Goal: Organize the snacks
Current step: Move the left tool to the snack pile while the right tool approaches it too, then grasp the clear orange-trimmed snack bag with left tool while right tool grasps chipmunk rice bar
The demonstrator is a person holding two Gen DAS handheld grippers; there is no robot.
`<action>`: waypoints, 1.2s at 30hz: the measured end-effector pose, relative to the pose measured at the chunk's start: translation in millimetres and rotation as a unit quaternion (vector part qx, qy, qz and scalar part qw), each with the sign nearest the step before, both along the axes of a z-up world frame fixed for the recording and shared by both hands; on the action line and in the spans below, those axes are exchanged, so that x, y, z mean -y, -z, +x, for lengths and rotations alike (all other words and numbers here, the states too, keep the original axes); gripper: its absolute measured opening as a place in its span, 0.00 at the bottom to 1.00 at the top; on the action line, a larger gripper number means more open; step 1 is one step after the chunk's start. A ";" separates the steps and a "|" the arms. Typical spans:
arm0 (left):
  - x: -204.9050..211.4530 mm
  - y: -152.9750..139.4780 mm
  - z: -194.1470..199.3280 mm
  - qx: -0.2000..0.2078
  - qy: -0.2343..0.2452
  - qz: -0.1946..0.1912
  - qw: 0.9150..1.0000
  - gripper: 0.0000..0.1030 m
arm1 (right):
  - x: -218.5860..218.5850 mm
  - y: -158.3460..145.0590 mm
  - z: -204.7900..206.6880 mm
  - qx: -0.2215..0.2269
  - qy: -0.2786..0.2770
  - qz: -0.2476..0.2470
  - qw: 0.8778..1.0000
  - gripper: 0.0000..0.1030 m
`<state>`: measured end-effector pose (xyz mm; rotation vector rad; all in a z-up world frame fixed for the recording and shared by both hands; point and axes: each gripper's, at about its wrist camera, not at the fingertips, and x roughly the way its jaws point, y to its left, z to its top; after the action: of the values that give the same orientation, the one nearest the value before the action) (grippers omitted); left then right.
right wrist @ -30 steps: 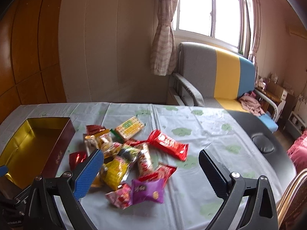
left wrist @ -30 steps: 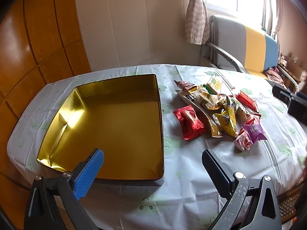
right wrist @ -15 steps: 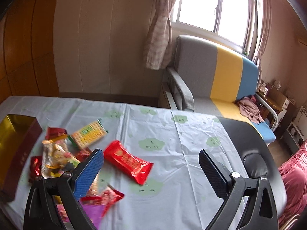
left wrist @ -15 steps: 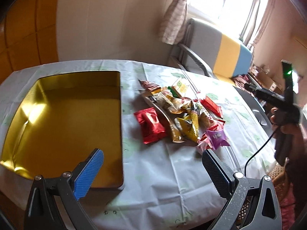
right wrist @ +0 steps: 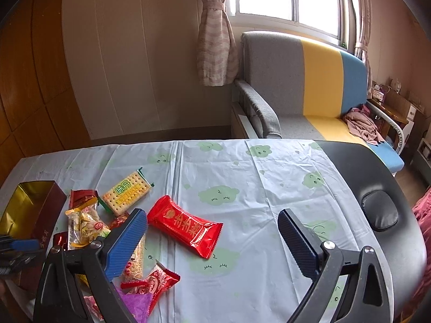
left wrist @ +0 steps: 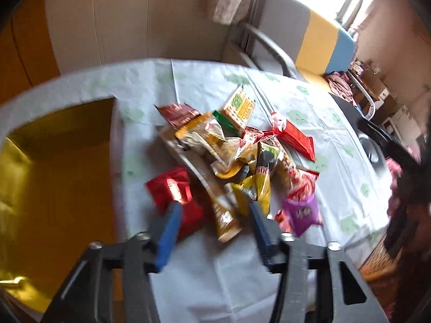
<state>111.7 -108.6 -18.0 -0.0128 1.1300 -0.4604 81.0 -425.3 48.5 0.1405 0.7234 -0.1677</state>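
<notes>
Left gripper [left wrist: 215, 216], jaws open, hovers at frame centre over the snack pile [left wrist: 237, 156] beside the gold tin [left wrist: 56, 167]; right gripper [right wrist: 212, 231], jaws open, flanks the red packet [right wrist: 186, 224].

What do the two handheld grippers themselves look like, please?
Both look alike: the left gripper and right gripper each have black angular frames with silver bolts and two long, flat fingers with ribbed pads, one bright blue, the other darker navy. No cables or markings show.
</notes>
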 end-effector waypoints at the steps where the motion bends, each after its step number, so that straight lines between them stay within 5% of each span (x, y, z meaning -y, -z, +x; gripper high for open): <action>1: 3.2 4.7 12.2 -0.021 -0.010 -0.016 1.000 0.44 | -0.4 -0.6 0.0 0.001 -0.001 -0.001 1.000 0.97; 9: 28.2 27.8 75.8 -0.087 -0.092 -0.065 0.990 0.61 | 2.2 -2.0 -0.4 0.003 -0.006 0.012 1.000 0.97; 17: 51.5 52.2 95.4 -0.082 -0.120 -0.024 0.989 0.70 | 3.4 1.8 2.7 -0.004 -0.009 0.017 1.000 0.97; 19: 59.2 52.6 95.5 -0.060 -0.111 -0.003 0.992 0.65 | 2.4 2.5 2.7 -0.005 -0.009 0.014 1.000 0.95; 20: 58.7 51.5 94.1 -0.051 -0.107 0.003 0.993 0.49 | 2.3 2.7 2.7 -0.006 -0.010 0.013 1.000 0.93; 21: 58.8 53.2 92.9 -0.052 -0.100 0.005 0.994 0.43 | 2.6 3.2 3.3 -0.007 -0.009 0.012 1.000 0.91; 28: 32.2 34.3 70.4 -0.013 -0.068 -0.019 0.997 0.30 | 7.3 25.0 16.3 -0.077 -0.010 0.037 0.996 0.60; 36: 3.3 5.4 29.4 0.046 -0.023 -0.031 0.998 0.25 | -14.4 70.4 33.7 -0.194 -0.087 0.124 0.969 0.40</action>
<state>141.1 -111.9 -23.4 -0.0700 1.0228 -0.4509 114.8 -410.8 -21.8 0.2863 1.1418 0.0672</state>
